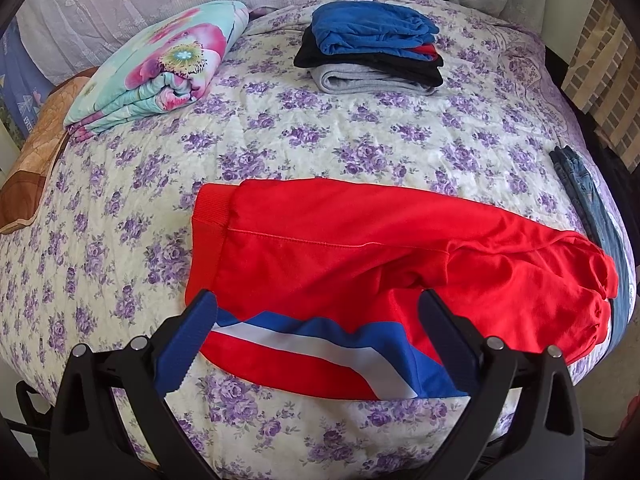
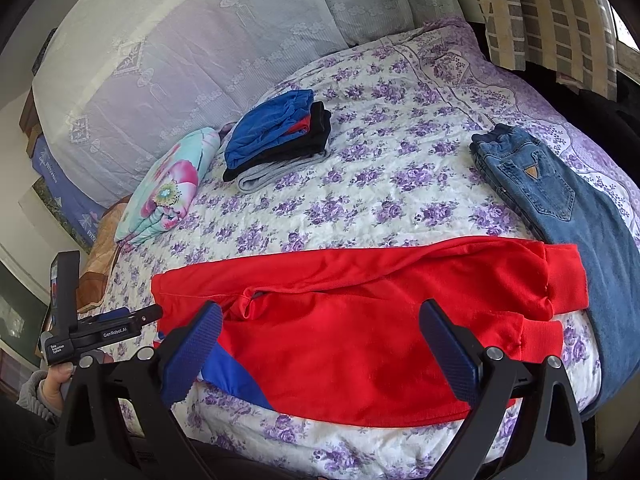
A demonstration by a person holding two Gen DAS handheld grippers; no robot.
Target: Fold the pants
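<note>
Bedspread (image 1: pixel 320 148) with purple flowers fills my view on both cameras, stretching up to a lace-draped headboard (image 2: pixel 192 52) at twelve o'clock. Across it near the front edge I see the red pants (image 1: pixel 360 248) lying flat on their side, waistband at nine o'clock in the left view, cuffs at three o'clock in the right view, a blue and white stripe along the near hem. Blue jeans (image 2: pixel 560 200) lie at two o'clock in the right view, touching the red cuffs. A folded floral blanket (image 1: pixel 160 68) sits at ten o'clock, with a stack of folded clothes (image 1: pixel 372 52) at twelve beside it. My left gripper (image 1: pixel 316 336) hovers over the striped edge, jaws spread wide, pinching nothing. My right gripper (image 2: pixel 320 340) hangs over the red legs, jaws likewise spread.
</note>
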